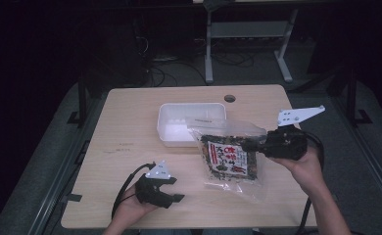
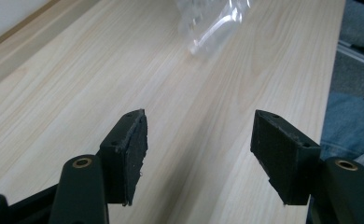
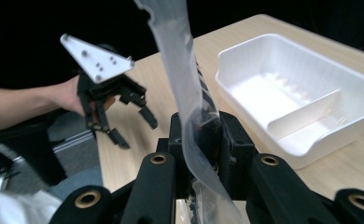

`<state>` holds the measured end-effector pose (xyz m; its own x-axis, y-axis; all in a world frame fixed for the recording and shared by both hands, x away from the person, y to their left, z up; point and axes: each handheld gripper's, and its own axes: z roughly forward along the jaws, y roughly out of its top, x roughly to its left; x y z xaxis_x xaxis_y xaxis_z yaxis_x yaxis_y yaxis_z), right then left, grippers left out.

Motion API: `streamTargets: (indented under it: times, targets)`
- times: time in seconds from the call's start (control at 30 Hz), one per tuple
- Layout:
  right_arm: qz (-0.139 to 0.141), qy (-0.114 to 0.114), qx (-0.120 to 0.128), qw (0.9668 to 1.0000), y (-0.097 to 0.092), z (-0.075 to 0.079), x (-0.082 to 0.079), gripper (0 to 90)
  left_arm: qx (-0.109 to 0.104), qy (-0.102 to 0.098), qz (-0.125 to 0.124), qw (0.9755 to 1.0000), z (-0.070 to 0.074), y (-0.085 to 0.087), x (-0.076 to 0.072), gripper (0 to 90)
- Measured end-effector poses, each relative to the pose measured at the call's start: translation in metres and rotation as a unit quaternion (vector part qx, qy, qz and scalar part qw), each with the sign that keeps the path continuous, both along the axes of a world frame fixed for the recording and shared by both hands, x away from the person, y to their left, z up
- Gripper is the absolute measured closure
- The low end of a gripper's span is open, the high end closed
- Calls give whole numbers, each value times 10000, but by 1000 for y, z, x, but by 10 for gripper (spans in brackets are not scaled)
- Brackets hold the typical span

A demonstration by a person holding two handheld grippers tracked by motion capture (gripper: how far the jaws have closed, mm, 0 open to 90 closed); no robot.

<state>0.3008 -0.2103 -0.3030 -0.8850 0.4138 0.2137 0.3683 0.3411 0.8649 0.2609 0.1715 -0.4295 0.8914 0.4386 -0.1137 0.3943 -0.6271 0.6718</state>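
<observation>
Pinching the snack bag (image 1: 230, 157) by its edge, the right gripper (image 1: 250, 144) is holding it beside the white tray (image 1: 191, 122) while the left gripper (image 1: 172, 192), jaws apart and empty, is hovering well off.

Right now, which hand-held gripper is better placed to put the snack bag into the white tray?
Right. The right hand-held gripper is clamped on the snack bag beside the white tray; the left hand-held gripper is open, holding nothing, nearer the table's front edge.

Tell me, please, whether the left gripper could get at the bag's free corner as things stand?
Probably yes: the left gripper is open and holds nothing, and only bare table lies between it and the bag pinched by the right gripper.
</observation>
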Motion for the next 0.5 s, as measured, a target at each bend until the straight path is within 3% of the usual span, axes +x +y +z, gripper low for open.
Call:
streamTargets:
  times: [0.27, 0.5]
  targets:
    - [-240, -153, 152, 9995, 5, 15, 1, 769, 106, -14, 135, 9999, -2, 13, -1, 338]
    - [-494, -339, 194, 9980, 14, 29, 5, 769, 74, -26, 284, 9996, -4, 20, 0, 299]
